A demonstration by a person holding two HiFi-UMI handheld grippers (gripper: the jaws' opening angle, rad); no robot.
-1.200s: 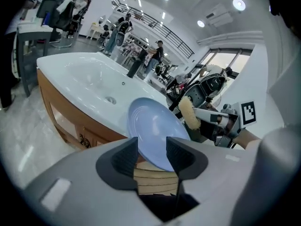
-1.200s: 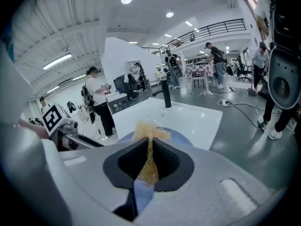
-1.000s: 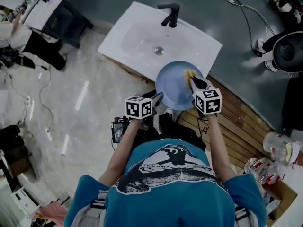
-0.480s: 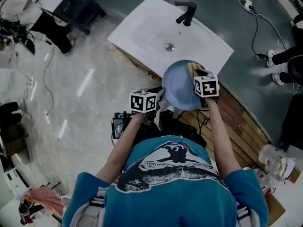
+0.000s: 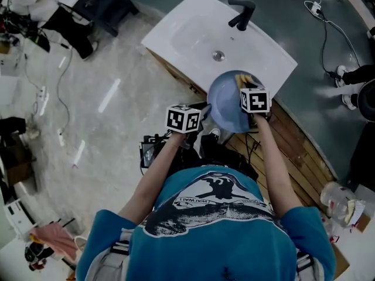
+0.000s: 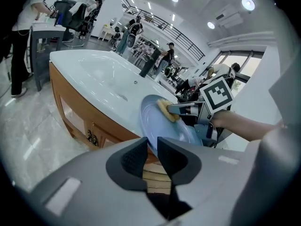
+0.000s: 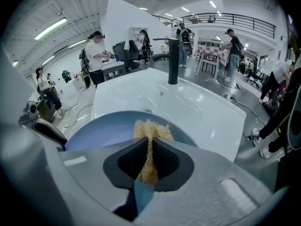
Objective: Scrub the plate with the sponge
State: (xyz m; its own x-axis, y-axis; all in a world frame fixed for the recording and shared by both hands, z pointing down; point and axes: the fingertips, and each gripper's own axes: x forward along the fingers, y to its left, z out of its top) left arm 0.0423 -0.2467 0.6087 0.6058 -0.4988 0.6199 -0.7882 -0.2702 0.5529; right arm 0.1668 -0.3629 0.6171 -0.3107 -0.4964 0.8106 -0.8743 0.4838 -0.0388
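Note:
A pale blue plate [image 5: 225,113] is held tilted over the near edge of the sink. My left gripper [image 5: 205,120] has just been closing and now pinches the plate's lower left rim [image 6: 149,136] between its pads. My right gripper [image 5: 246,86] is shut on a yellow fibrous sponge [image 7: 151,128], which presses against the plate's upper face [image 7: 101,131]. In the left gripper view the sponge [image 6: 167,110] sits near the plate's top edge under the right gripper [image 6: 181,109].
A white sink basin [image 5: 187,34] with a black faucet [image 5: 242,13] lies just beyond the plate, on a wooden cabinet [image 6: 80,114]. Wooden slats [image 5: 293,142] run to the right. Cables cross the floor [image 5: 64,92]. Plastic bottles [image 5: 338,196] lie at the lower right.
My right gripper has moved the sponge farther onto the plate, toward the sink. The left gripper has stayed at the plate's left rim.

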